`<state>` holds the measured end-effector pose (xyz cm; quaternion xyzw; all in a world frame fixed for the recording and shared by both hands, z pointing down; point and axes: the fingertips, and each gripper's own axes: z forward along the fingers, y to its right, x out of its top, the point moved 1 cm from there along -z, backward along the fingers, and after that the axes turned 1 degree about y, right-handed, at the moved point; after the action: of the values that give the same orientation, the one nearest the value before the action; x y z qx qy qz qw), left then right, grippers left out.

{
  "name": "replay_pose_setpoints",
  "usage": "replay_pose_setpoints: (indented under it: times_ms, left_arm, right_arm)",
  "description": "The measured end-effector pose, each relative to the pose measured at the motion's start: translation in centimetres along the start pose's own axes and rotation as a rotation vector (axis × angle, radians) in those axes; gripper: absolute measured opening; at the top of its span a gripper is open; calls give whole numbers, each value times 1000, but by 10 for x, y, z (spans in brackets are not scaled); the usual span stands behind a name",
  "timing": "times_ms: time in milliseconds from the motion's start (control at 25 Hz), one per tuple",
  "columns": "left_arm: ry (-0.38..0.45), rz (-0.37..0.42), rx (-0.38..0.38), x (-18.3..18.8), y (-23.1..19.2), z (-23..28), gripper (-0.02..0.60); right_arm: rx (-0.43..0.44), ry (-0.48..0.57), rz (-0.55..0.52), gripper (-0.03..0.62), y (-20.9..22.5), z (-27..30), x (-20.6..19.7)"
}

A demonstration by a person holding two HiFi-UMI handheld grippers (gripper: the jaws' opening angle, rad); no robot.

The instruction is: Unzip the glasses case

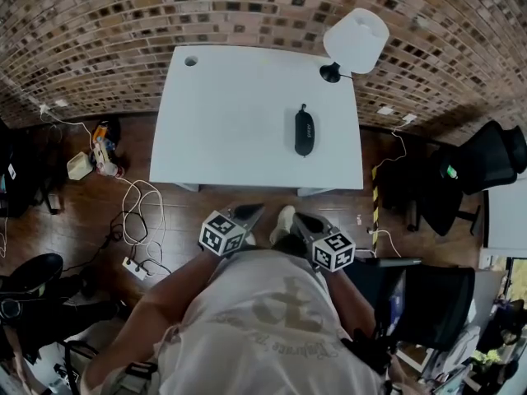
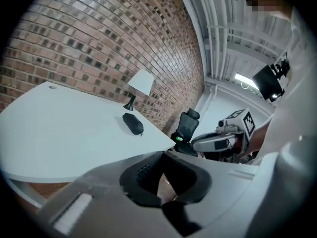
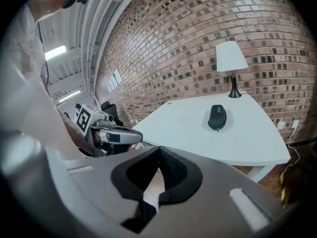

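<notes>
The black zipped glasses case (image 1: 304, 130) lies on the right part of the white table (image 1: 239, 113), near a white lamp (image 1: 356, 39). Both grippers hang in front of the person's body, short of the table's front edge and well apart from the case. My left gripper (image 1: 251, 212) is shut with nothing in it, and its tips meet in the left gripper view (image 2: 162, 153). My right gripper (image 1: 300, 219) is also shut and empty (image 3: 158, 148). The case (image 2: 132, 123) (image 3: 217, 116) shows far ahead in both gripper views.
A black office chair (image 1: 486, 167) stands right of the table. Cables and a power strip (image 1: 136, 262) lie on the wooden floor at the left. A dark seat (image 1: 420, 295) is close on the person's right. A brick wall runs behind the table.
</notes>
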<state>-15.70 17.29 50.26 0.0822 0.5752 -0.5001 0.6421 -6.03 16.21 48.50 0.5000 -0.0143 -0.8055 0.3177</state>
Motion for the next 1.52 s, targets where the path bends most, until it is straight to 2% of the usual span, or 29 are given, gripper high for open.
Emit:
replay_pose_setpoints:
  times_ms: [280,640,1040,1280,1520]
  left_arm:
    - [44,-12,37,10,-12,0,4]
    - [22,17,81,31,-32,19,3]
    - [-38,32,93,67,-43,89,4]
    - [-78,73,113,85,-49,134,5]
    - [-123,52,156,91,-54,159,4]
  right_arm:
    - [47,-19,-62,8,5,13,20]
    - [45,6,25,8,52,24,20]
    - [57,-12,23,8,134,34,48]
    - [110,-52,2,8,175,44,61]
    - [178,-67,-36,8,201,56,74]
